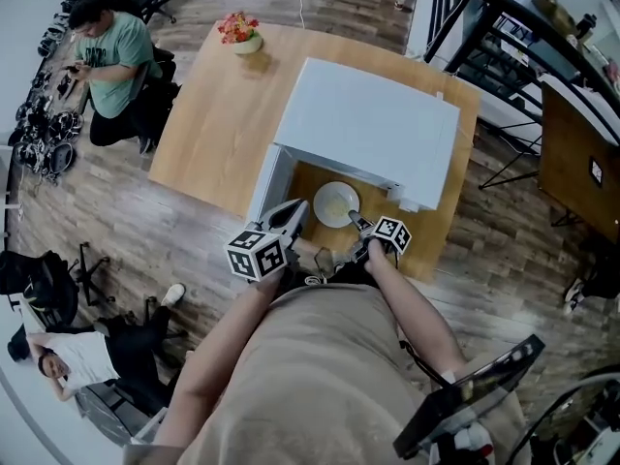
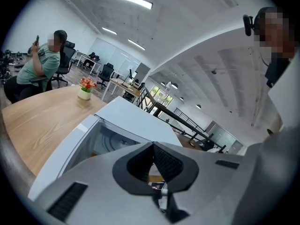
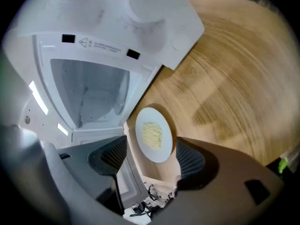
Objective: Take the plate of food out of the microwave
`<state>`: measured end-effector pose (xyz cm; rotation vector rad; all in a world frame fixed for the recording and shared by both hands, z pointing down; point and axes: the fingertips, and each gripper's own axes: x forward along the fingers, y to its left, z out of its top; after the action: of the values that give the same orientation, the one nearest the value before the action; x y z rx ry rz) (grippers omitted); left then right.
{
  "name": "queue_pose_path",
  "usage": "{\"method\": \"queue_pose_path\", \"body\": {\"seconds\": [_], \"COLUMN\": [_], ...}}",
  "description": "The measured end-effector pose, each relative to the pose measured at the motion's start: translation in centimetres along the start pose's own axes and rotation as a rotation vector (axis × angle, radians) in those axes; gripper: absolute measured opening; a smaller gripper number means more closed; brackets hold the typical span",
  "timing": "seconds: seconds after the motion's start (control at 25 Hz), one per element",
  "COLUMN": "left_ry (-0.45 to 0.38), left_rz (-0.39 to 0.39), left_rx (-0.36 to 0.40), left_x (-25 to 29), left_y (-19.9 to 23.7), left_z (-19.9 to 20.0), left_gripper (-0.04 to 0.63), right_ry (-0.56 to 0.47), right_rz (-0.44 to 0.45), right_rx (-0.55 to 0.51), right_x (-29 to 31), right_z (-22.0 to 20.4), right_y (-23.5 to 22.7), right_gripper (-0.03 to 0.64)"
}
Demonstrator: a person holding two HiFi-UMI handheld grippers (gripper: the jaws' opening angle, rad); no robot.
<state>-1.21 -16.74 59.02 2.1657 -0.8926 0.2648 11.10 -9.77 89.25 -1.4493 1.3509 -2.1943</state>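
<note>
Counter carries a white microwave with its door swung open, and a flower pot at the far corner. A round white plate of pale noodles lies on the counter before the opening, unobstructed, between the spread right tongs. Left tongs are pressed together, empty.

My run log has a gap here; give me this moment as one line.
plate: on table, outside open microwave | right gripper: jaws open, near plate, not gripping | left gripper: jaws shut, empty
</note>
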Motion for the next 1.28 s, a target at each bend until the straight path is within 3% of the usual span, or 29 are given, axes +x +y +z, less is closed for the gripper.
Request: {"method": "queue_pose_path", "body": {"seconds": [0.16,0.32,0.6,0.88,1.12,1.28], "left_ry": [-0.030,-0.080,-0.138,-0.104,-0.119,-0.115], "left_rz": [0.003,0.020,-0.018,-0.098,-0.211,-0.284], "left_rx": [-0.017,-0.057,-0.060,0.029,0.138,0.193], "left_x": [-0.1,-0.9,-2.7,-3.0,-5.1,-9.2], "left_y": [0.2,1.0,0.5,-1.1,-4.5,-5.5], "left_z": [-0.1,-0.2,-0.6,0.0,1.8,2.0], "left_gripper": [0.003,0.003,0.003,0.003,0.003,0.003], "right_ry": [-0.056,-0.188,-0.413,-0.701,-0.929,-1.016], "right_rz": [-0.004,0.050,0.146,0.146,0.082,0.016], "right_rx": [-0.311,-0.644,-1.076,-1.218,-1.233,-1.208], "right_x": [-4.5,-10.1,-19.8,-29.7,-37.0,-39.6], "right_z": [1.9,3.5,3.7,3.2,0.8,-2.8], "right_y": [3.8,9.7,20.9,27.3,28.6,28.2], "right_gripper": [0.310,0.310,0.293,0.281,0.261,0.261]}}
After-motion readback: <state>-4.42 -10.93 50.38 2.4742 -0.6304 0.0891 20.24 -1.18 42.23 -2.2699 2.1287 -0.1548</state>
